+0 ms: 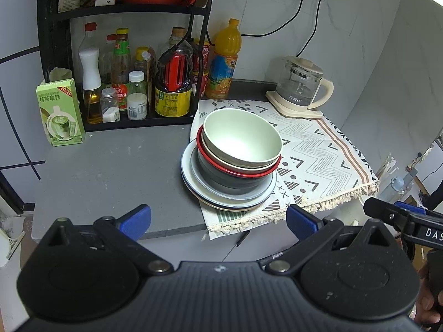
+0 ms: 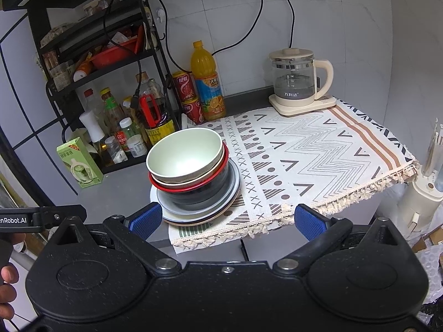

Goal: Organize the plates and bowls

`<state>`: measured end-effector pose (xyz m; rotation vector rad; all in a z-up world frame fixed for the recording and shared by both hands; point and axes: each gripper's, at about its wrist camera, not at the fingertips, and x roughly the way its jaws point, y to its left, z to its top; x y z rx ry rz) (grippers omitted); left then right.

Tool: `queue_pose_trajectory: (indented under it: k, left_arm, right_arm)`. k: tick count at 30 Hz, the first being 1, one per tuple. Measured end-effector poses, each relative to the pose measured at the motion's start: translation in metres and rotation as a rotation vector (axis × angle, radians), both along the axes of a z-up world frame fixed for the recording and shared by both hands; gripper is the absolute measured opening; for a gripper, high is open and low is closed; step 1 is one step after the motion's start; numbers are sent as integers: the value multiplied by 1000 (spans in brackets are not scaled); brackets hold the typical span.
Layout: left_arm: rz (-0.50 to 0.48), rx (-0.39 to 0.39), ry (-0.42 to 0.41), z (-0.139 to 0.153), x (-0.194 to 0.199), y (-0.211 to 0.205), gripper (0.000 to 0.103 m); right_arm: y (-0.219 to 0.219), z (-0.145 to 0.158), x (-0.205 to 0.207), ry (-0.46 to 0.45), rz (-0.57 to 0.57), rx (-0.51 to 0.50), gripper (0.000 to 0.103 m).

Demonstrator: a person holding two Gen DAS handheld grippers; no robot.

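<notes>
A stack of dishes stands at the left edge of the patterned cloth (image 1: 318,152) (image 2: 318,149). A pale green bowl (image 1: 241,138) (image 2: 184,153) sits on top, nested in a cream bowl and a red-rimmed dark bowl (image 1: 235,175) (image 2: 199,191). Under them lie several plates (image 1: 221,196) (image 2: 193,213). My left gripper (image 1: 218,220) is open and empty, in front of the counter's near edge, apart from the stack. My right gripper (image 2: 228,220) is open and empty, also short of the stack.
A black rack (image 1: 55,41) (image 2: 47,88) with sauce bottles stands at the back left. A green drink carton (image 1: 59,112) (image 2: 79,163), an orange juice bottle (image 1: 224,58) (image 2: 206,80), red cans (image 2: 188,96) and a glass kettle (image 1: 301,85) (image 2: 296,78) stand around.
</notes>
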<state>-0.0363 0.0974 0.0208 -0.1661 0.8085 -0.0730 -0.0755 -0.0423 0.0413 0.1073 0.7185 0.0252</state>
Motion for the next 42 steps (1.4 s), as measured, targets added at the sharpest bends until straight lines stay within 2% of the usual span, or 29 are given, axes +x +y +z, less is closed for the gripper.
queue_pose_trajectory:
  k: [42]
  left_arm:
    - [-30, -4, 31, -11, 15, 0, 103]
  right_arm:
    - [3, -5, 5, 32, -10, -13, 103]
